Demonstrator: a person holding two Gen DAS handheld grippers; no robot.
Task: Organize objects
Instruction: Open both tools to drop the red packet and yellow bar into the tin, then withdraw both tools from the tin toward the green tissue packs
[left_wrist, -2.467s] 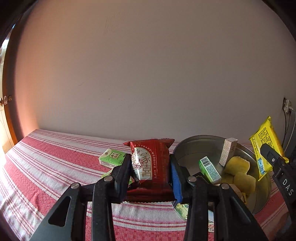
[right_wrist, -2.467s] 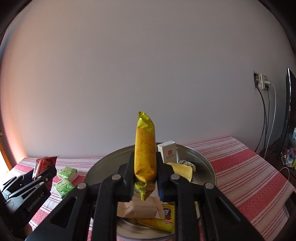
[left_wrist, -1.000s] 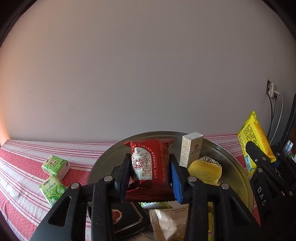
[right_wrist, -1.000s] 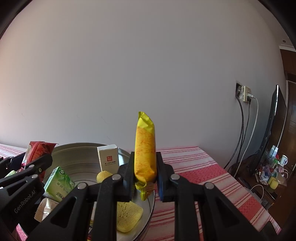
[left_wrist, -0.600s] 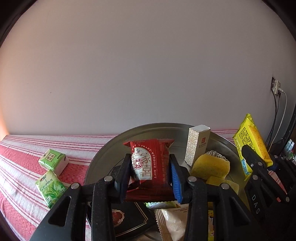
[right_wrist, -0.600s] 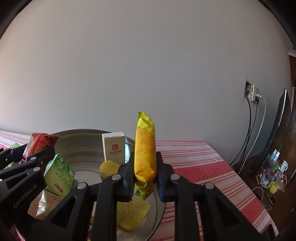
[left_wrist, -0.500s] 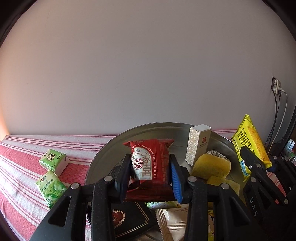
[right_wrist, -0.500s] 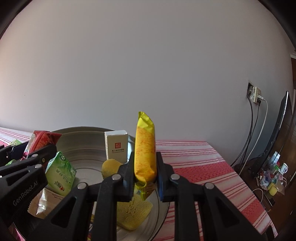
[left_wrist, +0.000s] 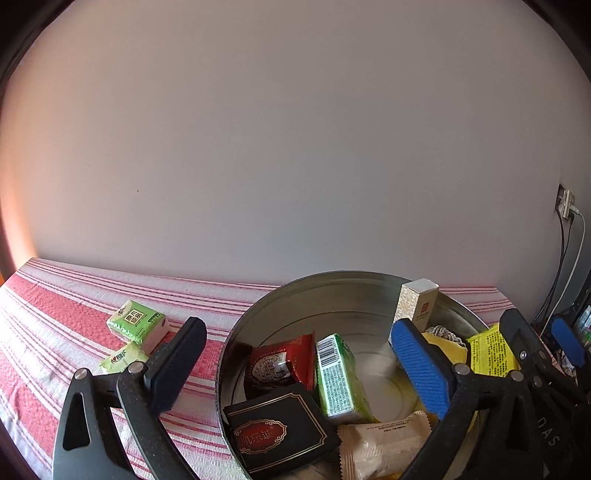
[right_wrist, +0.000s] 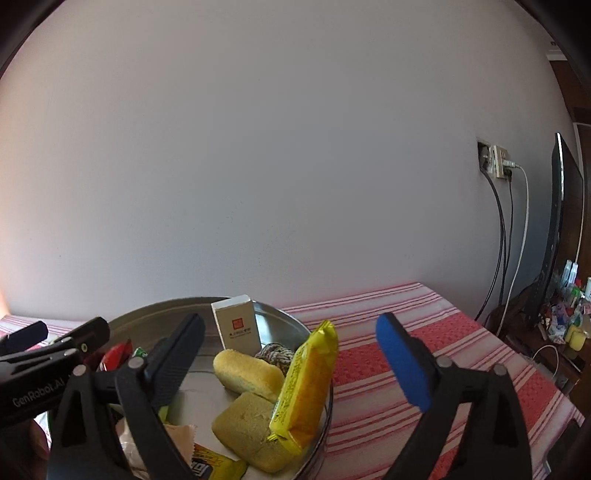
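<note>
both claws spread empty; two green packs (left_wrist: 138, 325) lie on the bench just left of my left claw (left_wrist: 295, 354), outside the bowl (left_wrist: 332, 291), so it's nearer.

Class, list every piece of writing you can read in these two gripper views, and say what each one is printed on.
"GenRobot.AI": side of the left gripper.
"DAS": side of the right gripper.
"凯乐迪": black packet in the metal basin.
Print on the red packet, green packs, yellow packet and white box: too small to read.
</note>
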